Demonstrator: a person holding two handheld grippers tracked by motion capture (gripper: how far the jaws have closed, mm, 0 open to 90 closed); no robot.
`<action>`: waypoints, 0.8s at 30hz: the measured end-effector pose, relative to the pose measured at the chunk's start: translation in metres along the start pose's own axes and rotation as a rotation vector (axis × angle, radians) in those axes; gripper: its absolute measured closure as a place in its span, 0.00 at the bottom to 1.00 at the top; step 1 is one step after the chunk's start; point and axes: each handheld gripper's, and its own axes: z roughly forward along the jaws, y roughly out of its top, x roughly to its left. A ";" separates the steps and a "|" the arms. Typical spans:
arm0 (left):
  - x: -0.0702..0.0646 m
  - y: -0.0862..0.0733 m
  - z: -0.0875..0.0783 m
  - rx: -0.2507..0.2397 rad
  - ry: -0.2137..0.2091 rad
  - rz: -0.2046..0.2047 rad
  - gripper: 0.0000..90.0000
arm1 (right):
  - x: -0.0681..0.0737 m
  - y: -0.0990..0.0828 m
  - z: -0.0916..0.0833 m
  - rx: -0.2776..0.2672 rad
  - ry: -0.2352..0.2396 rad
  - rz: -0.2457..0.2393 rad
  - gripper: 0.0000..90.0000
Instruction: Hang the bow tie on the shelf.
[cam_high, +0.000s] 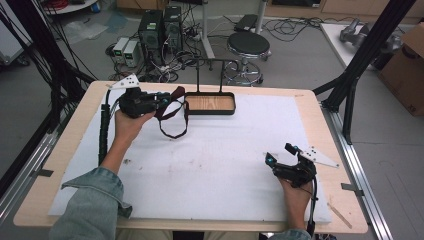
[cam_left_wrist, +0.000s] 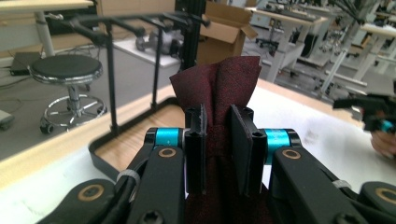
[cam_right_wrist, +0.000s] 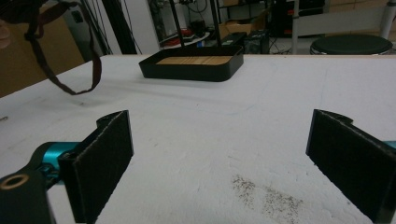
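Right gripper rests low at the near table edge, jaws wide, idle. Left gripper clamps a dark red tie by its fold, the loop hanging free, apparently bound for the rack just beyond.

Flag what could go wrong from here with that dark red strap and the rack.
1. The left hand-held gripper pinches only a bunched fold of the dark red strap; it could slip out.
2. The strap's loop hangs free beside the black tray and the rack's uprights; it might snag there.
3. The right hand-held gripper rests open, far from the strap, so it cannot quickly steady the loop.
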 end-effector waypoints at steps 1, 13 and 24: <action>0.003 0.003 0.001 -0.006 0.002 -0.001 0.84 | 0.000 0.000 0.000 -0.001 0.000 0.002 0.07; 0.032 0.023 0.019 -0.052 0.028 -0.016 0.84 | -0.002 0.000 0.001 -0.010 0.000 -0.006 0.07; 0.055 0.041 0.046 -0.061 0.053 -0.026 0.84 | -0.002 0.000 0.001 -0.007 -0.008 -0.005 0.07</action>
